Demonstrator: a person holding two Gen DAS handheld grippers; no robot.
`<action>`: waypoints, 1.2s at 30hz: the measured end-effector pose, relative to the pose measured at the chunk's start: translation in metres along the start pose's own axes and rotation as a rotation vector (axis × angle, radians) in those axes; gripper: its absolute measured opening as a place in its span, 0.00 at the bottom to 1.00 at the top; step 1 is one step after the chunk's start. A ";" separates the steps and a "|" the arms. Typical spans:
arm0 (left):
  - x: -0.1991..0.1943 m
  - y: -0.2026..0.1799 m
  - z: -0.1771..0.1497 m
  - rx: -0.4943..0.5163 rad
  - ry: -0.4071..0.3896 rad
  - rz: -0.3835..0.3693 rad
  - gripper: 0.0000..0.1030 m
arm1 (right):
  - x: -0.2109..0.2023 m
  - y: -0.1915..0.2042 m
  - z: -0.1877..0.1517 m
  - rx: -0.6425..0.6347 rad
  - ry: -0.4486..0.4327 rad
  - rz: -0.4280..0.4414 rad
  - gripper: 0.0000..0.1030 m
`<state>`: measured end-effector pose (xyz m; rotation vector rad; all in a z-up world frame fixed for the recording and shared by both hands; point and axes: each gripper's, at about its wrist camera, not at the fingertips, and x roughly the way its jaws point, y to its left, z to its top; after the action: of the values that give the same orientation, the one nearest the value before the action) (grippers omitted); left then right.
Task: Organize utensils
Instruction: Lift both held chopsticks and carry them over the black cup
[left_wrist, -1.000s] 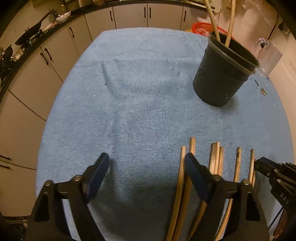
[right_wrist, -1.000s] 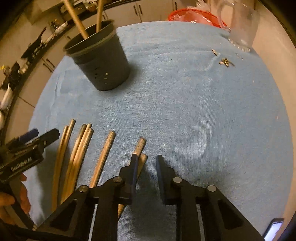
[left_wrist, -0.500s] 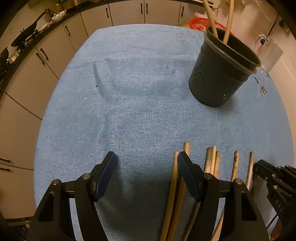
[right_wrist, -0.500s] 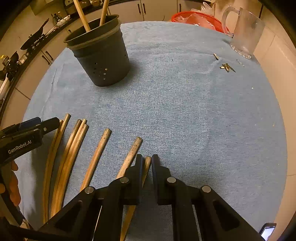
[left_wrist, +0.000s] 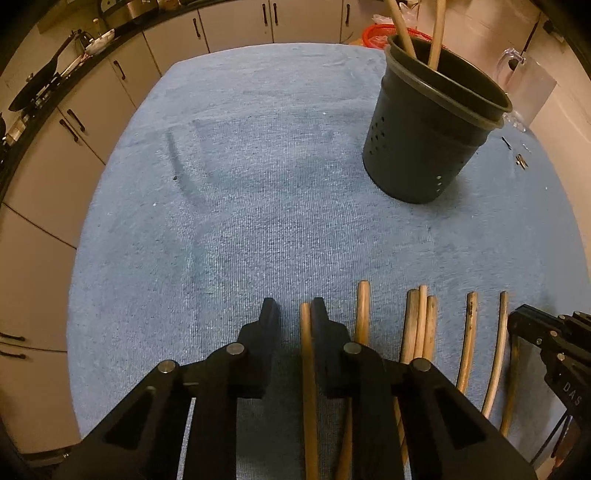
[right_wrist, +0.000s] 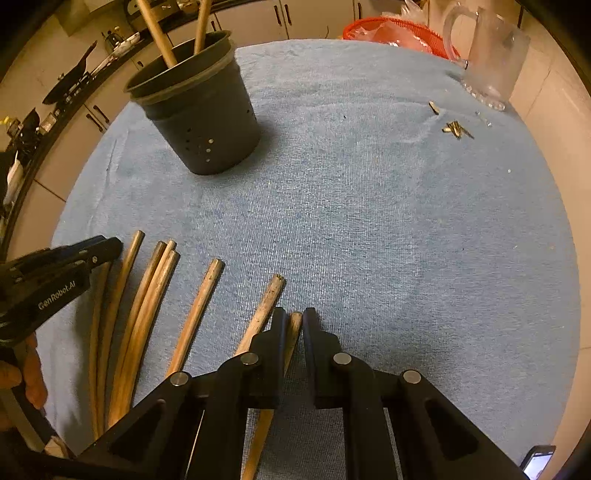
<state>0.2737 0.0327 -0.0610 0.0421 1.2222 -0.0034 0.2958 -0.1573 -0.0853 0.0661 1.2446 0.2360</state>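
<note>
Below centre in each wrist view, both grippers straddle wooden sticks on the towel-covered bench (right_wrist: 406, 221). Right gripper (right_wrist: 294, 319) pinches the rightmost stick (right_wrist: 291, 332); left gripper (left_wrist: 294, 312), part-spread, brackets another stick (left_wrist: 306, 332). Lift level, then tip upright into the holder (right_wrist: 207, 122), upper left.

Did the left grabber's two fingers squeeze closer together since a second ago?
Yes. The left gripper has narrowed around the leftmost stick lying on the blue towel, though a gap remains.

wooden sticks (right_wrist: 195, 314): flat in a row on towel | black holder (right_wrist: 199, 118): upright, two sticks inside
</note>
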 end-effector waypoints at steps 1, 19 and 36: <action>0.000 0.002 0.002 -0.002 0.002 -0.002 0.17 | 0.000 -0.001 0.002 0.004 0.009 0.009 0.09; -0.017 0.021 0.014 -0.072 -0.176 -0.111 0.04 | -0.024 -0.010 0.004 0.005 -0.077 0.094 0.08; -0.129 0.018 -0.001 -0.095 -0.600 -0.108 0.04 | -0.123 0.035 -0.008 -0.127 -0.391 0.170 0.07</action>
<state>0.2292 0.0485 0.0607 -0.1028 0.6223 -0.0487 0.2468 -0.1506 0.0330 0.1031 0.8328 0.4278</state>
